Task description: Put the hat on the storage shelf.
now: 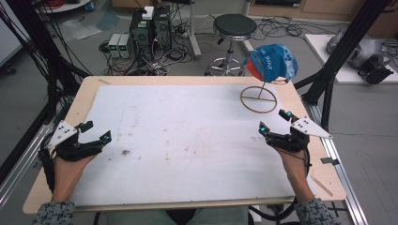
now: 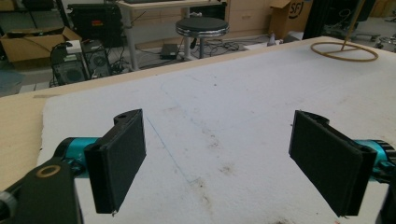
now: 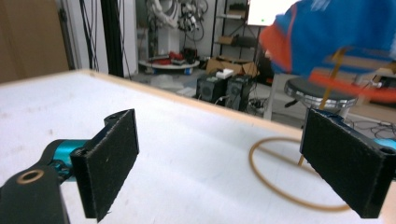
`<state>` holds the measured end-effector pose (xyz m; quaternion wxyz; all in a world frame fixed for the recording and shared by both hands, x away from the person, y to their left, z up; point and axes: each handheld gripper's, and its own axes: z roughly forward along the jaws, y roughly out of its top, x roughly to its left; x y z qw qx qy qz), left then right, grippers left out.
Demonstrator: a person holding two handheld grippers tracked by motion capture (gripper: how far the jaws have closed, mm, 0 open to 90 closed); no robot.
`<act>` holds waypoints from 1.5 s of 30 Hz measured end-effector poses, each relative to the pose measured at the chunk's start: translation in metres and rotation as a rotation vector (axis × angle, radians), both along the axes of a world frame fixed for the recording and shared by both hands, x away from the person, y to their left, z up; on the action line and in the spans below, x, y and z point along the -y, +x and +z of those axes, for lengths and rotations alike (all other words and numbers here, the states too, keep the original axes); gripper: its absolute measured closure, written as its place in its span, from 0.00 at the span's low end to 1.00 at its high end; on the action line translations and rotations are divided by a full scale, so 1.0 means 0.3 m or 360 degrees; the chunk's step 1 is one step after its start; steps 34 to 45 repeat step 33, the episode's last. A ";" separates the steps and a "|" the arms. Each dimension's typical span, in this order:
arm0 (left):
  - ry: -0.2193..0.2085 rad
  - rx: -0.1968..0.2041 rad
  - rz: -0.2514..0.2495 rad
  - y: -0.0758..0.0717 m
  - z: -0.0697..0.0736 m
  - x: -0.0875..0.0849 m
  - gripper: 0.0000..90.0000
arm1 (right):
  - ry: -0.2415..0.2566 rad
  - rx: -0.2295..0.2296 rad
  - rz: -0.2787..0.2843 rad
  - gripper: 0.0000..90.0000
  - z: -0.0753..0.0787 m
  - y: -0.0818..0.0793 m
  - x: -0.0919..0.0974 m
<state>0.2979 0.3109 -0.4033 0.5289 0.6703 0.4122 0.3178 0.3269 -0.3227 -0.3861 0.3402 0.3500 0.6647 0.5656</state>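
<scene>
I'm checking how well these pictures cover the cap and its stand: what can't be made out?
- Cap: blurred and cut by the top edge in the right gripper view.
- Stand: its post runs off the top edge in the left gripper view.
- Cap's lettering: too small in the high view.

Left gripper (image 1: 96, 131) at near left, jaws spread wide, held low, forearm entering from the near edge. Right gripper (image 1: 275, 121) at near right, jaws likewise wide apart, angled toward the far side. Both grasp nothing.
</scene>
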 end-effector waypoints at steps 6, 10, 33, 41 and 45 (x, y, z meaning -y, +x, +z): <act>0.0005 -0.0016 -0.0009 0.011 -0.011 0.009 0.21 | -0.0074 -0.0084 -0.0024 0.12 -0.090 0.002 -0.027; 0.0015 -0.0028 -0.0014 0.005 -0.018 0.011 0.21 | -0.0073 -0.0064 -0.0091 0.12 -0.105 0.007 -0.018; 0.0012 -0.0019 0.0009 -0.005 -0.016 -0.005 0.21 | -0.0074 -0.0122 -0.0109 0.12 -0.118 0.013 -0.009; 0.0012 -0.0019 0.0009 -0.005 -0.016 -0.005 0.21 | -0.0074 -0.0122 -0.0109 0.12 -0.118 0.013 -0.009; 0.0012 -0.0019 0.0009 -0.005 -0.016 -0.005 0.21 | -0.0074 -0.0122 -0.0109 0.12 -0.118 0.013 -0.009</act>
